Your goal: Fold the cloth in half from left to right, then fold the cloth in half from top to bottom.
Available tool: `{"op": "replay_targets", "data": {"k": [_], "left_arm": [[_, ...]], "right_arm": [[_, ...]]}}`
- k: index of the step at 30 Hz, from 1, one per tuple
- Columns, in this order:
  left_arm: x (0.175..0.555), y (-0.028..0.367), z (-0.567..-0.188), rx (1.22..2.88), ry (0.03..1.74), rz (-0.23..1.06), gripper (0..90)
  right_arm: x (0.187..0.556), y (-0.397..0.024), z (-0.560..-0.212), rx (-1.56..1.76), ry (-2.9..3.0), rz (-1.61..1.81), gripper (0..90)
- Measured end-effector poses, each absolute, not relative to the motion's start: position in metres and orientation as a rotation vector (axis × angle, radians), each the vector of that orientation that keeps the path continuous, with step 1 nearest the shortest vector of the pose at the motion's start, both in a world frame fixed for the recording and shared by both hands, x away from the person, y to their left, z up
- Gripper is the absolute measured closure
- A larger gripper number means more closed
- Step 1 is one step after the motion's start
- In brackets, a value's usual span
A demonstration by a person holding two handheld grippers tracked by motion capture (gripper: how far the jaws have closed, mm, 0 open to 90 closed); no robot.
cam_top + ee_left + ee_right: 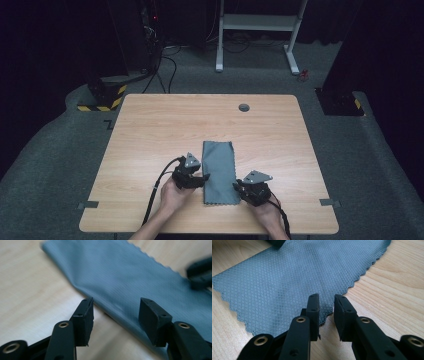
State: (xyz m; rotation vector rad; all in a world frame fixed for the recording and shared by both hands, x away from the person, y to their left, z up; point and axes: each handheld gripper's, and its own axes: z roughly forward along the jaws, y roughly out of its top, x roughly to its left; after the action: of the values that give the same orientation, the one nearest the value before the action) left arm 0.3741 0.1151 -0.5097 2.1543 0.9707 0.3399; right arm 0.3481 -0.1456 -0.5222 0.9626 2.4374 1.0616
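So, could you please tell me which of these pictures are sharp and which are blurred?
Right gripper view: cloth weave crisp. Left gripper view: cloth soft, its far edge and the right gripper smeared. High view: table evenly lit, surroundings dark.

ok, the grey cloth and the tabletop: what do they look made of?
Grey cloth: looks like a thin woven microfibre-type fabric, matte, with a fine diamond texture and zigzag-cut edges; exact fibre cannot be told. Tabletop: light wood-grain surface, smooth and low-gloss, probably laminate over board rather than solid wood, judging by the even, printed-looking grain.
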Motion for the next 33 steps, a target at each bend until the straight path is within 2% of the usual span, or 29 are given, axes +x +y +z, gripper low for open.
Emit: {"op": "replay_targets", "data": {"k": [3,9,13,16,19,22,27,31,33], "left_arm": [[0.364,0.115,-0.516,2.207,0.96,0.383,45.9],[0.351,0.122,-0.514,2.202,0.982,0.421,45.7],[0.334,0.119,-0.514,2.173,0.937,0.364,46.1],[0.325,0.116,-0.519,2.19,0.912,0.408,48.1],[0.322,0.118,-0.518,2.183,0.946,0.368,48.7],[0.313,0.118,-0.518,2.19,0.931,0.383,49.3],[0.303,0.117,-0.52,2.169,0.918,0.403,59.6],[0.297,0.114,-0.52,2.165,0.9,0.402,72.7],[0.296,0.114,-0.521,2.157,0.894,0.382,76.5]], "right_arm": [[0.348,-0.146,-0.522,0.953,2.436,1.06,74.1],[0.348,-0.145,-0.521,0.961,2.438,1.049,72.6],[0.343,-0.145,-0.52,0.949,2.439,1.061,71.2],[0.335,-0.147,-0.522,0.964,2.448,1.076,70.0],[0.33,-0.151,-0.521,0.985,2.446,1.1,68.0],[0.324,-0.152,-0.52,1.001,2.446,1.125,65.4],[0.319,-0.153,-0.523,1.001,2.445,1.098,66.3],[0.315,-0.15,-0.52,0.971,2.479,1.071,77.0],[0.312,-0.148,-0.52,0.954,2.476,1.059,79.7]]}}
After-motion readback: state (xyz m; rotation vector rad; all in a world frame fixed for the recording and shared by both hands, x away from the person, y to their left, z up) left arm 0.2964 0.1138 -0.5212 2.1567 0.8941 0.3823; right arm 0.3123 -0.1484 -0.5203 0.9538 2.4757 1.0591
